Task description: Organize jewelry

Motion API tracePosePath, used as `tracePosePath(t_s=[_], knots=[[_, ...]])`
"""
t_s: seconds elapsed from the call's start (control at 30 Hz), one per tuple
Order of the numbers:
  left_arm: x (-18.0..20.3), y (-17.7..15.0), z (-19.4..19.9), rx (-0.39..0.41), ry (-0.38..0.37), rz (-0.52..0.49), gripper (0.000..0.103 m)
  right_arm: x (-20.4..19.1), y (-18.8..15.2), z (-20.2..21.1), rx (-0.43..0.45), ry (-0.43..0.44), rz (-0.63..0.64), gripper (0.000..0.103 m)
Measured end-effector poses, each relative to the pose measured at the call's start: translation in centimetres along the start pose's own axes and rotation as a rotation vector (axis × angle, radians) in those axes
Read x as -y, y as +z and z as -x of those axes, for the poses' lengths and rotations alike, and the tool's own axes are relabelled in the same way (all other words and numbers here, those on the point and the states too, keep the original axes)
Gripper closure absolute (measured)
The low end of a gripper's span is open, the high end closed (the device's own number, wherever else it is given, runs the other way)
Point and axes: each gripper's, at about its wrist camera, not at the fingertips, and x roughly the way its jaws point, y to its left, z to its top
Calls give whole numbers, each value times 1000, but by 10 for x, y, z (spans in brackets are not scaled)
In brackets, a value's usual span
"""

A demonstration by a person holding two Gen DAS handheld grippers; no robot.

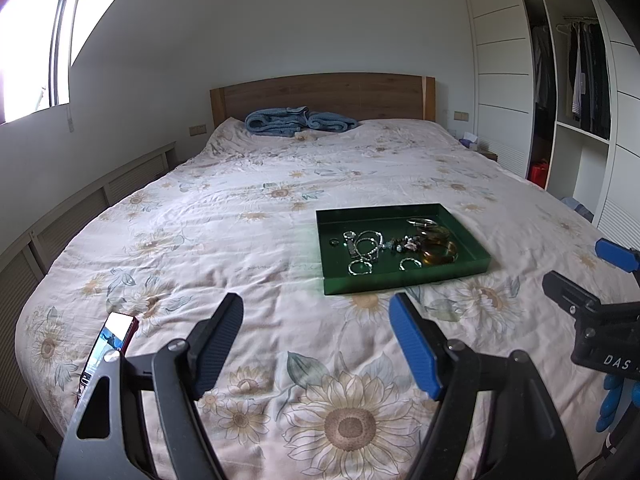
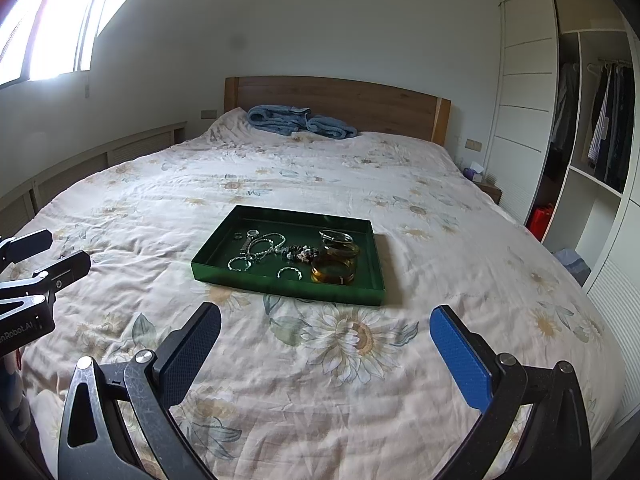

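Both grippers are showing black frames with silver screws: the left gripper and right gripper each carrying one black and one blue pad, white lettering at 3 o'clock, possibly "DAS".

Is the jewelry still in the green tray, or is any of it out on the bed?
In. Both views show the jewelry inside the green tray; none shows on the floral bedspread around it.

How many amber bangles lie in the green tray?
2: one amber translucent bangle near the green rectangular tray's front right corner, second bangle behind it; more may be hidden.
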Motion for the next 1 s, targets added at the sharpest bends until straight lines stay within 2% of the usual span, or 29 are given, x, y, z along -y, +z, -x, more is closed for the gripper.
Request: tracePosePath(t_s=[1.0], knots=[[-4,-1,1,2,-3,-3,29,0,-5,-3,-12,-13,-12,0]])
